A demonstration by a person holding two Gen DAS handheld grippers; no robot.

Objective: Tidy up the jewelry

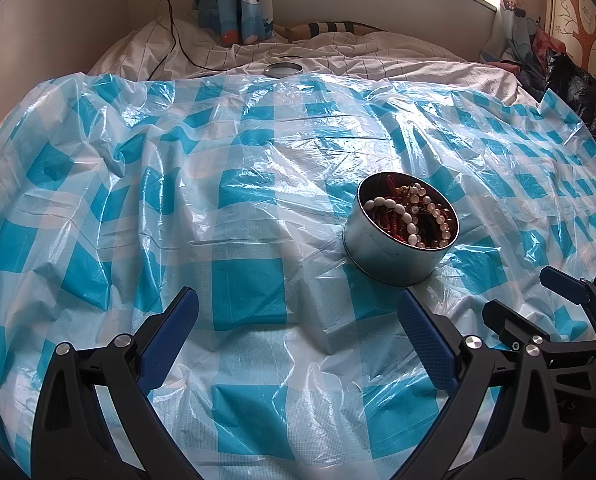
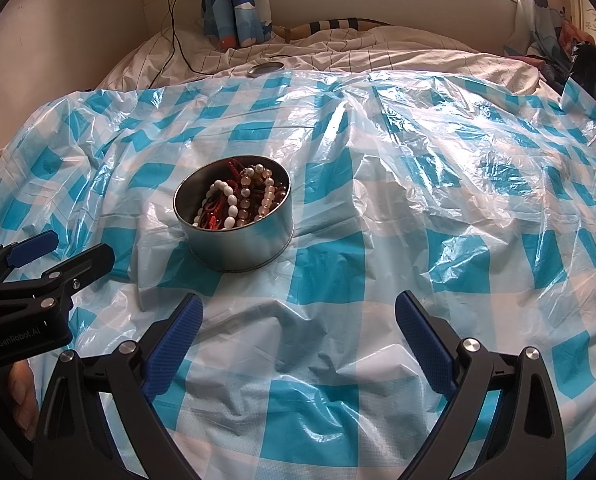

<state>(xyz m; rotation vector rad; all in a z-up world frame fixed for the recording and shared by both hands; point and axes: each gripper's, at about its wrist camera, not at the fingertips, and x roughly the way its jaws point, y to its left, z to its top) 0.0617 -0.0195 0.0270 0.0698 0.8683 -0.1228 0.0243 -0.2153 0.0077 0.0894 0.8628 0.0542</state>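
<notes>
Both tools are spread wide and empty above a bed covered by a crinkled blue-and-white checked plastic sheet (image 1: pixel 249 288). Ahead of the left tool (image 1: pixel 298 320) and off to its right stands a round metal tin (image 1: pixel 390 248), open-topped; from the right tool (image 2: pixel 298 316) the same tin (image 2: pixel 237 240) sits ahead and to the left. Nothing lies between either tool and the tin, only wrinkled sheet.

Inside the tin is a tangled heap of jewelry (image 1: pixel 412 212): strands of white oval beads, round pale pearly beads, and red cord, reaching near the rim.

Far ahead, past the sheet's far edge, a round lid (image 1: pixel 282 69) lies flat on the striped white bedding (image 1: pixel 338 56). Beyond it hangs a blue cartoon-print curtain (image 1: pixel 233 4), and a black cable (image 1: pixel 171 20) runs down the wall onto the bedding at the far left. Dark clothing (image 1: pixel 574 88) is piled at the far right edge of the bed.

The right tool shows at the lower right of the left wrist view, the left tool at the lower left of the right one, well apart from the tin.
</notes>
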